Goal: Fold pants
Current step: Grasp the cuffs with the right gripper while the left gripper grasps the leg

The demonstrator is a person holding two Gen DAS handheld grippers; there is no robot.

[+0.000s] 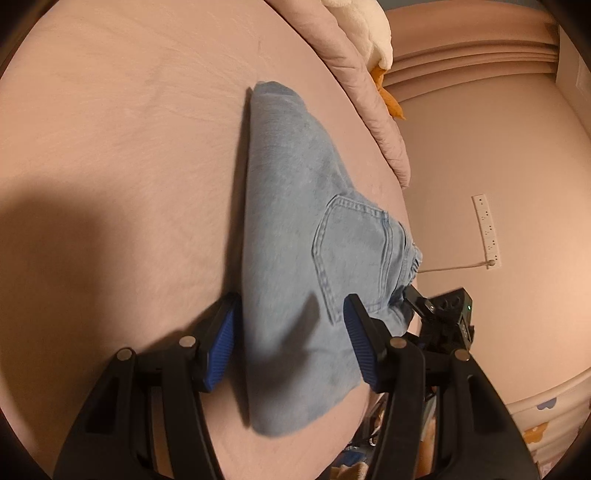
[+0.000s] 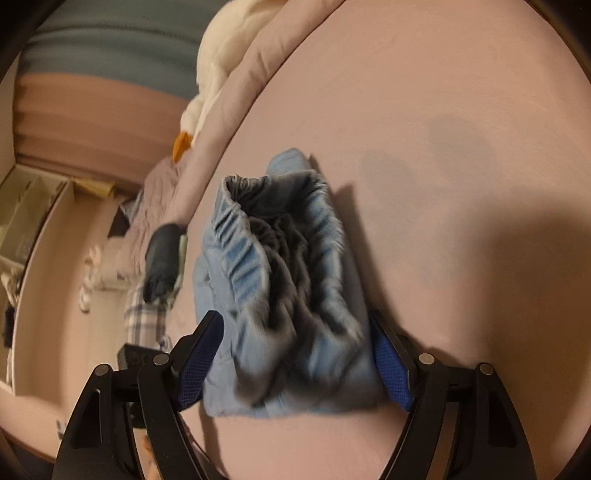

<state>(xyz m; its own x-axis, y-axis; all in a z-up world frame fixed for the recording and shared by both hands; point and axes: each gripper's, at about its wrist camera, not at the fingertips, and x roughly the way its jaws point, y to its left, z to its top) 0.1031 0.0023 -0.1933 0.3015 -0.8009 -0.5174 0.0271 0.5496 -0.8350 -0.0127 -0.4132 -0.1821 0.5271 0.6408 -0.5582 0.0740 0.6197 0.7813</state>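
Note:
Light blue folded jeans (image 1: 295, 184) lie on the pink bed sheet (image 1: 110, 129), back pocket facing up. In the left wrist view my left gripper (image 1: 290, 334) stands open over the near end of the jeans, one blue pad at the left fold edge and the other above the pocket side. In the right wrist view the gathered waistband end of the jeans (image 2: 280, 240) faces me. My right gripper (image 2: 293, 317) is open, with a finger on each side of the bundle and neither pad pressing it. The right gripper's black body (image 1: 452, 314) shows at the jeans' right edge.
A rolled pink quilt (image 1: 365, 92) and a white plush toy (image 1: 369, 33) with an orange beak lie along the far side of the bed. A black-gloved hand (image 2: 162, 254) with a plaid sleeve is at the bed's edge. A white socket strip (image 1: 487, 229) is on the wall.

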